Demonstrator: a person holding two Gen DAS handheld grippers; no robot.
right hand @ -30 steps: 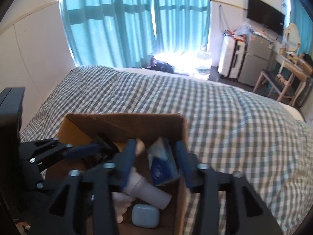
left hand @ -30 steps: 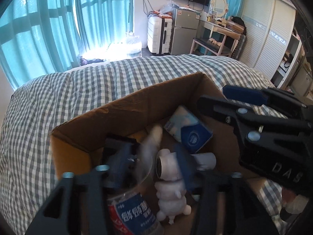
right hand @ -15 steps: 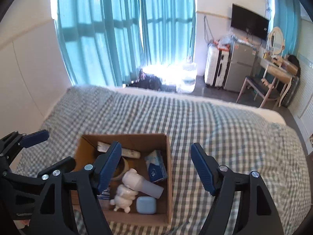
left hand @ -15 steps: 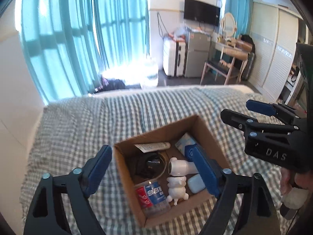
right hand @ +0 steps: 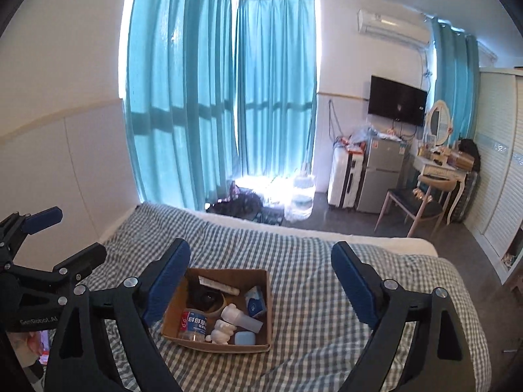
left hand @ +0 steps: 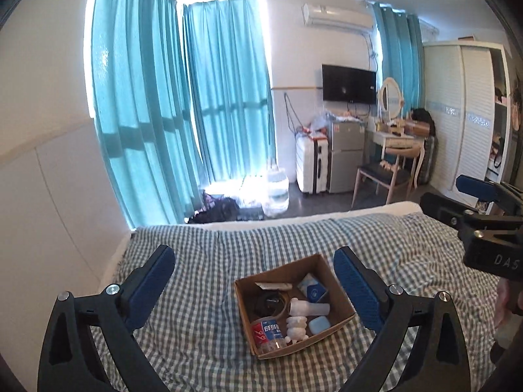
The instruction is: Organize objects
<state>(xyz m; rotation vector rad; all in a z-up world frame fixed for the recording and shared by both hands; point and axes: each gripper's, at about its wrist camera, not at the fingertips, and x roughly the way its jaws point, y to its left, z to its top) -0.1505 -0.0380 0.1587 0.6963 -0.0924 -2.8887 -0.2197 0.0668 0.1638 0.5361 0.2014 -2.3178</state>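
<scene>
An open cardboard box (left hand: 340, 325) (right hand: 266, 289) sits on the checked bed. It holds a plastic bottle with a red and blue label (left hand: 267, 330) (right hand: 193, 323), a white bear figure (left hand: 296, 326) (right hand: 221, 330), a white tube-shaped device (left hand: 309, 308), a blue case (left hand: 318, 324) (right hand: 244, 337), a blue tissue pack (left hand: 313, 290) (right hand: 255, 302), a dark round object (left hand: 270, 303) and a white tube (right hand: 218, 286). My left gripper (left hand: 254, 279) is open and empty, high above the box. My right gripper (right hand: 261, 272) is open and empty, also high above it.
The checked bedspread (left hand: 202, 294) spreads around the box. Beyond the bed are teal curtains (left hand: 183, 124), a white suitcase (left hand: 311, 170), a small fridge (left hand: 345, 156), a chair (left hand: 382, 179), a dressing table (left hand: 397, 140) and a wardrobe (left hand: 464, 124).
Both grippers have risen and pulled back from the box, and their jaws have opened wide. The bottle that stood between the left jaws now lies in the box.
</scene>
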